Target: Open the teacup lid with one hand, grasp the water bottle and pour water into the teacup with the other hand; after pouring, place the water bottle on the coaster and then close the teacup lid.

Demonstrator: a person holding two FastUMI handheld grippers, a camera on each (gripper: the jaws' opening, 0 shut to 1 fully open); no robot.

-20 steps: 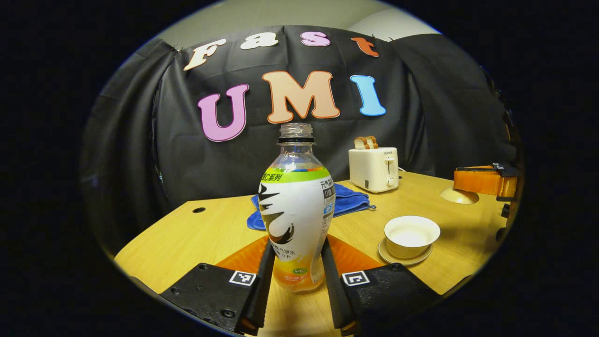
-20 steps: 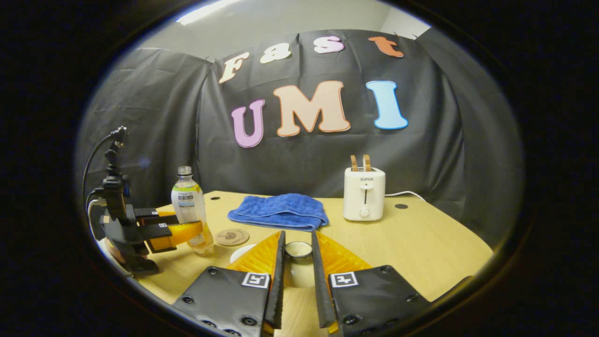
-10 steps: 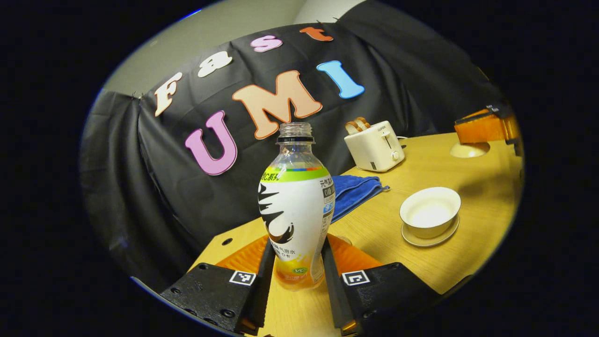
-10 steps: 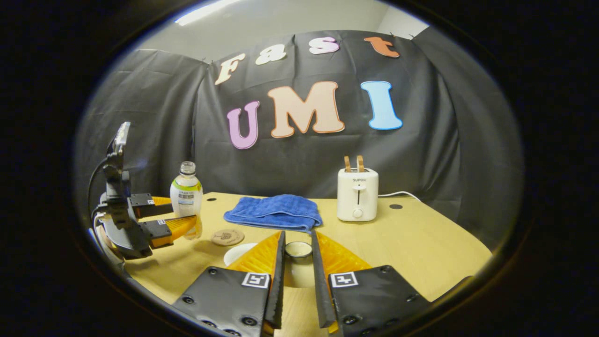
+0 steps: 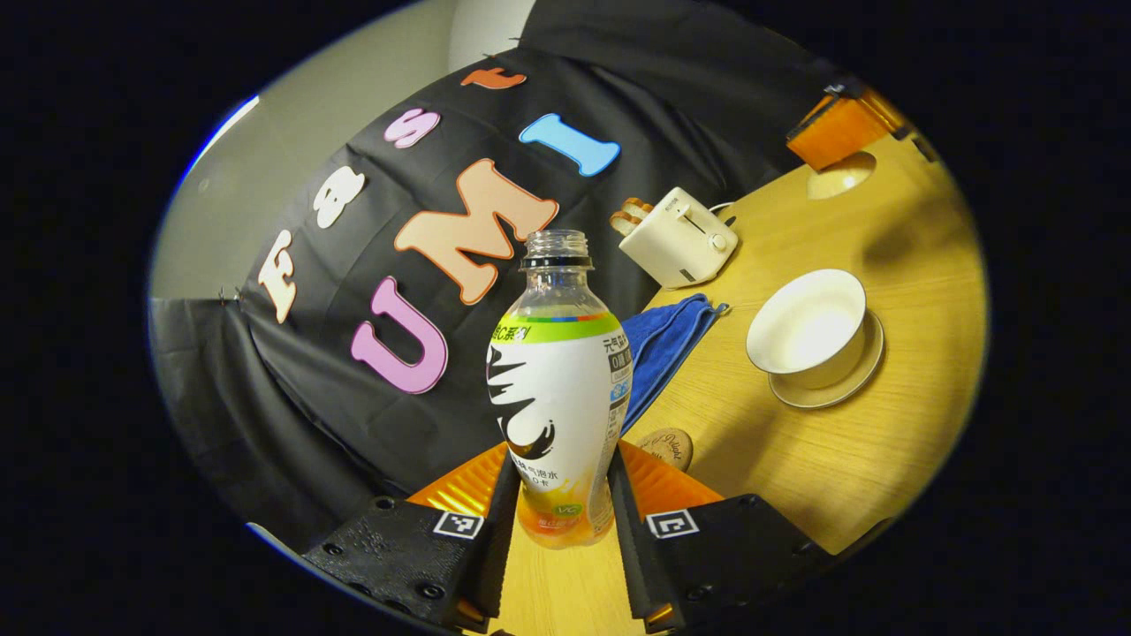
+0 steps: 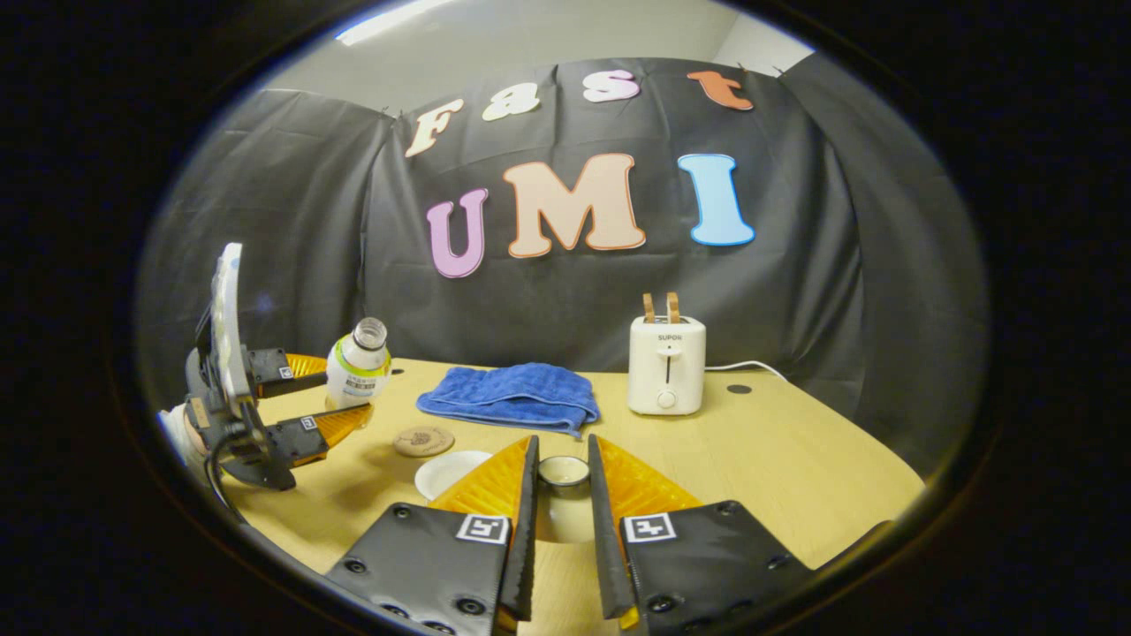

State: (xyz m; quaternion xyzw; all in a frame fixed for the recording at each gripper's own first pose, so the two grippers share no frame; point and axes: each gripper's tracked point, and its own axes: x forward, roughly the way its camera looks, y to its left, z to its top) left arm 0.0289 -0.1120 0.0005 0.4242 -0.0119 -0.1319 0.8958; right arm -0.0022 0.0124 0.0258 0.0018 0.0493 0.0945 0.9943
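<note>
My left gripper is shut on the lower body of the uncapped water bottle, which hangs above the table, tilted toward the cup. The open white teacup stands on its saucer to the right, and the round coaster lies just behind the bottle. In the right gripper view, my right gripper is shut on the teacup lid, held off to the cup's right. There the tilted bottle shows in the left gripper, left of the coaster and teacup.
A white toaster with bread in it stands at the back of the wooden table. A folded blue cloth lies left of it. A hand holds the left gripper at the table's left end.
The left gripper has raised the bottle and tipped it further toward the teacup. The right gripper has stayed nearly still with the lid.
</note>
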